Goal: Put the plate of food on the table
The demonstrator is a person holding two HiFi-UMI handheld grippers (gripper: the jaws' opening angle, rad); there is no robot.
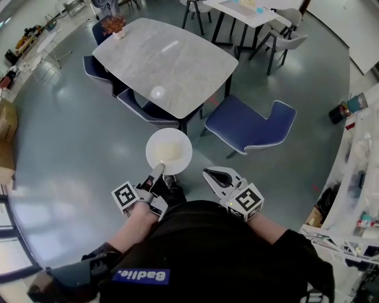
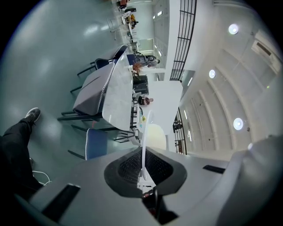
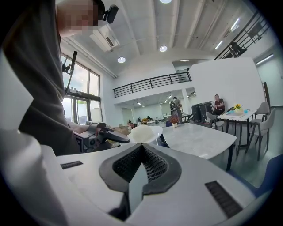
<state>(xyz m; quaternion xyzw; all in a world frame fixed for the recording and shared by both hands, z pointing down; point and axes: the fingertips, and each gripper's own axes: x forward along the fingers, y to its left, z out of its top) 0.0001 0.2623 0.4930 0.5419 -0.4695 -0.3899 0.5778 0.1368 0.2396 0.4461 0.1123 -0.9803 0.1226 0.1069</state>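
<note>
A round white plate [image 1: 155, 141] with a pale mound of food [image 1: 169, 152] is held level over the floor, just short of the grey marble table [image 1: 166, 59]. My left gripper [image 1: 159, 169] is shut on the plate's near rim. In the left gripper view the plate [image 2: 143, 141] shows edge-on between the pads, with the food [image 2: 156, 137] beside it. My right gripper [image 1: 212, 173] hangs shut and empty to the plate's right. The right gripper view looks past its closed jaws [image 3: 140, 148] at the plate [image 3: 154, 130], the left gripper [image 3: 104, 134] and the table [image 3: 199, 139].
A blue chair [image 1: 251, 127] stands pulled out to the table's right. More blue chairs [image 1: 142, 108] are tucked in along its near left side. A small plant [image 1: 113, 25] sits at the table's far corner. A second table with chairs [image 1: 251, 12] stands behind.
</note>
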